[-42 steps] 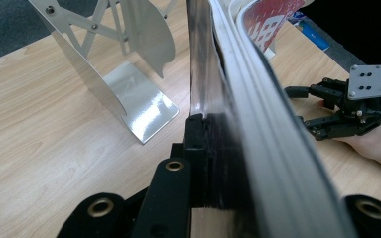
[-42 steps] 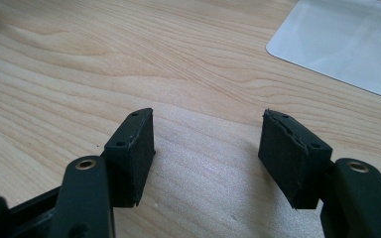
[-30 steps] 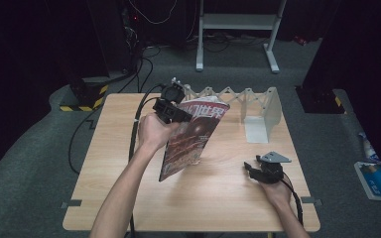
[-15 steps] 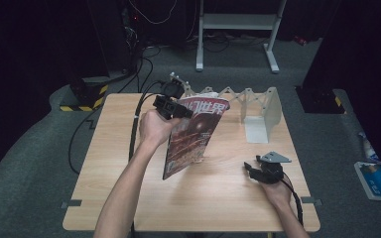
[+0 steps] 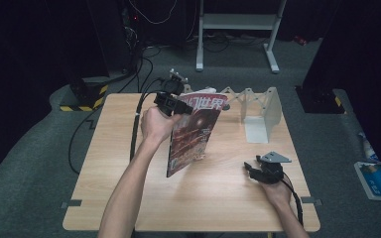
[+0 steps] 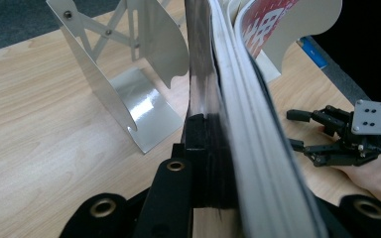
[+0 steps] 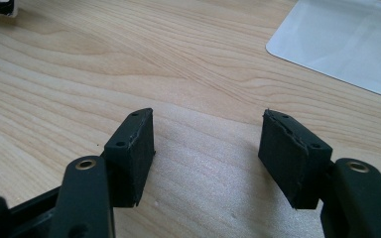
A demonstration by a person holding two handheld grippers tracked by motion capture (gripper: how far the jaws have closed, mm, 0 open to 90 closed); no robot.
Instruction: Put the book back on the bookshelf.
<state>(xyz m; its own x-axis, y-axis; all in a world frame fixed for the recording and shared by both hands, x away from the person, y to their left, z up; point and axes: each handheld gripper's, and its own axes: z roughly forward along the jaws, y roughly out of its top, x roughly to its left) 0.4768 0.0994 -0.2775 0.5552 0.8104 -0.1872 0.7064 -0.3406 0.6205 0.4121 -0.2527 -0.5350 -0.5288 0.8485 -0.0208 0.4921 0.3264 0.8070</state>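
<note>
A magazine (image 5: pixel 193 134) with a red cover stands nearly upright above the table, its lower corner close to the wood. My left gripper (image 5: pixel 176 104) is shut on its top edge; in the left gripper view the page block (image 6: pixel 238 124) is pinched at my left gripper (image 6: pixel 228 163), and one pad (image 6: pixel 198 144) presses on its dark cover. An expandable metal book rack (image 5: pixel 258 111) stands just behind the magazine. My right gripper (image 5: pixel 252 168) rests low on the table at the front right, open with nothing between its pads (image 7: pixel 208 153).
The wooden table (image 5: pixel 129 198) has bare room at the left and front. The rack's dividers (image 6: pixel 134 99) and base plate (image 7: pixel 347 44) lie close ahead of both grippers. My right gripper (image 6: pixel 292 130) lies beyond the magazine. Cables trail off the table's back left.
The left hand has swung the magazine more upright and a little toward the rack. The right gripper has stayed still.
</note>
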